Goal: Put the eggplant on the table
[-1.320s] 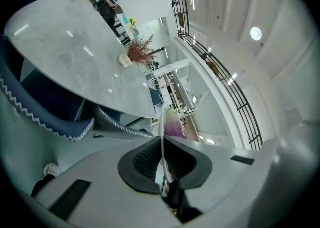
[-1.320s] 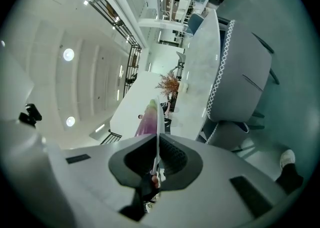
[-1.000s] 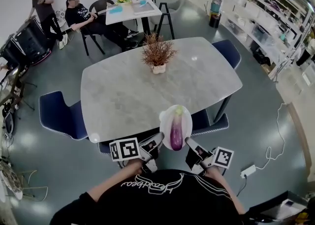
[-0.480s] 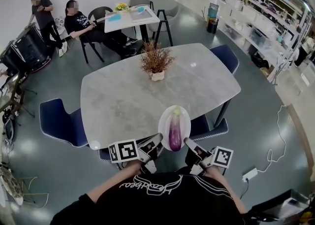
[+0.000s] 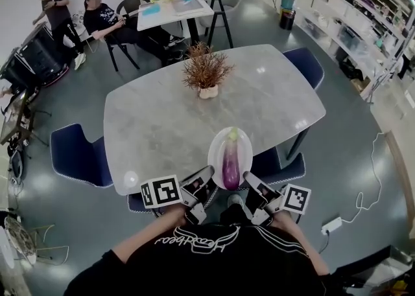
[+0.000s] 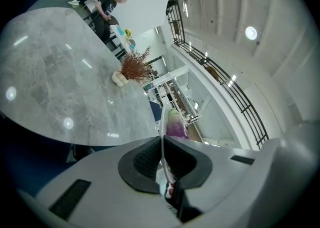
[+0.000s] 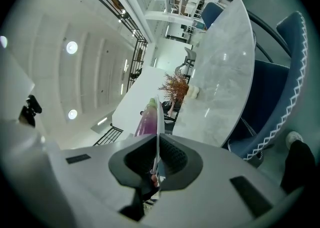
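A purple eggplant (image 5: 231, 164) with a green tip lies on a white plate (image 5: 214, 149). The plate hangs level above the near edge of the grey marble table (image 5: 168, 120). My left gripper (image 5: 209, 173) is shut on the plate's left rim, my right gripper (image 5: 249, 179) on its right rim. In the left gripper view the rim (image 6: 162, 122) runs edge-on between the pads of that gripper (image 6: 161, 159), with the eggplant (image 6: 175, 124) beyond. The right gripper view shows the same: rim (image 7: 158, 117) clamped in the right gripper (image 7: 157, 157), eggplant (image 7: 147, 119) to its left.
A dried plant in a small white pot (image 5: 206, 71) stands mid-table. Blue chairs (image 5: 78, 155) (image 5: 279, 165) sit at the near side, another (image 5: 305, 65) at the far right. Two people (image 5: 97, 16) are by a small table (image 5: 172, 10) at the back. A power strip (image 5: 331, 225) lies on the floor.
Both grippers have carried the plate with the eggplant forward, so that it now reaches over the table's near edge. The grips have not changed.
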Tool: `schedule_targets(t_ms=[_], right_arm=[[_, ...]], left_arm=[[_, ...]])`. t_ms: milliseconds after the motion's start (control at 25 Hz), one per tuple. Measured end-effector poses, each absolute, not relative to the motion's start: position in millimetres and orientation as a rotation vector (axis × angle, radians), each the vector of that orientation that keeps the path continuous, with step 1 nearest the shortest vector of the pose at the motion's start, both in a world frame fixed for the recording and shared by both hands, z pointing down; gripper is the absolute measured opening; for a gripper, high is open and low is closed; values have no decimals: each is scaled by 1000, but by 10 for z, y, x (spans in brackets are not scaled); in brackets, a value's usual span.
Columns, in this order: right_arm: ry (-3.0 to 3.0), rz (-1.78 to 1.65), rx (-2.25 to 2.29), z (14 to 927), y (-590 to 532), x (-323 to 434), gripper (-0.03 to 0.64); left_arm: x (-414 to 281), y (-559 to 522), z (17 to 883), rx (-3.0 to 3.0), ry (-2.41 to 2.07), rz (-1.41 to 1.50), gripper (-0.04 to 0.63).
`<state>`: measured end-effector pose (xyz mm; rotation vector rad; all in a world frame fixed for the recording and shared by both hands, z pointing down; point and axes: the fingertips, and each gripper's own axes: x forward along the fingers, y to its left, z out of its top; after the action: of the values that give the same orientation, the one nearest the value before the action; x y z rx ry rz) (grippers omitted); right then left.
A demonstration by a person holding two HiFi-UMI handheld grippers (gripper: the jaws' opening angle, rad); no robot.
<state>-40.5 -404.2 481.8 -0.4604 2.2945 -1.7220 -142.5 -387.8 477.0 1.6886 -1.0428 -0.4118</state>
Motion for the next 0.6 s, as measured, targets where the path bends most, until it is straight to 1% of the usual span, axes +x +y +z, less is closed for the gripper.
schedule_targets(t_ms=[240,600], right_arm=[[2280,-1737,-522,4949,-4535,-335,18],[2342,-1769,-533,5053,-5219,-491,18]], left_arm=[[-1340,-4339,4876,1670,-1055,-408,23],[-1473,-4975,5028,1616,-1101,-418,23]])
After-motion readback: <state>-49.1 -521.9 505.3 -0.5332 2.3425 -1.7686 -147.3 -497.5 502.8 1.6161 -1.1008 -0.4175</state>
